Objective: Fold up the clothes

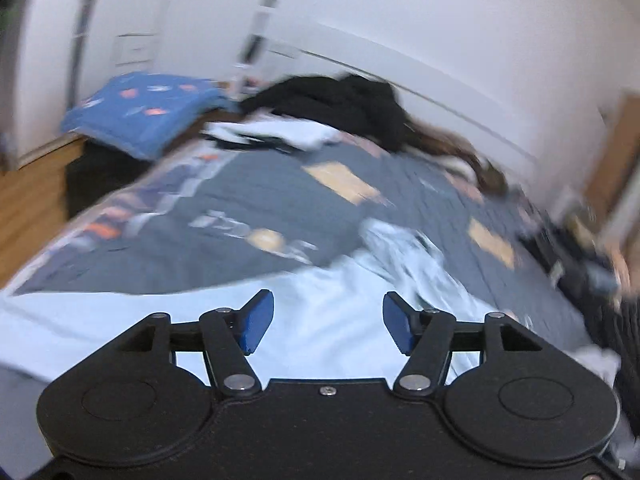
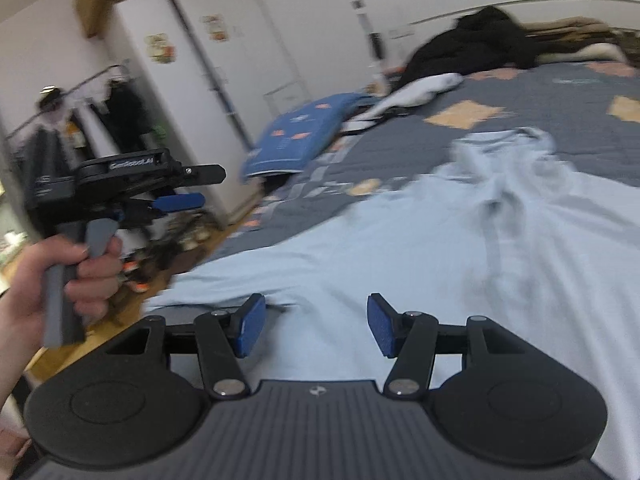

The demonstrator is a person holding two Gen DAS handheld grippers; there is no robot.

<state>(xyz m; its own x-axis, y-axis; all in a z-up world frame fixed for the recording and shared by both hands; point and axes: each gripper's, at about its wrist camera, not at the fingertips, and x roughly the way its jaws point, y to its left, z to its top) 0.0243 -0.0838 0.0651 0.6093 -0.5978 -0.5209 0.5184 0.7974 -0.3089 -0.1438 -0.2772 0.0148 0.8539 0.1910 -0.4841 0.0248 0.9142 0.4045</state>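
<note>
Pale blue garment (image 2: 400, 240) spread on the bed (image 2: 560, 92), bunched toward 1 o'clock in the right wrist view. Judged light, limp and easily creased; best pinched at a flat edge or corner, not the bunch. Left tool (image 1: 328, 322) parted about halfway, nothing between the pads, cloth just below. Right tool (image 2: 316, 324) likewise half-parted and empty. Right wrist view alone shows the left tool from the side at 9 o'clock, hand (image 2: 52, 280) on the handle; left wrist view, though blurred, shows the bed's far right edge.
</note>
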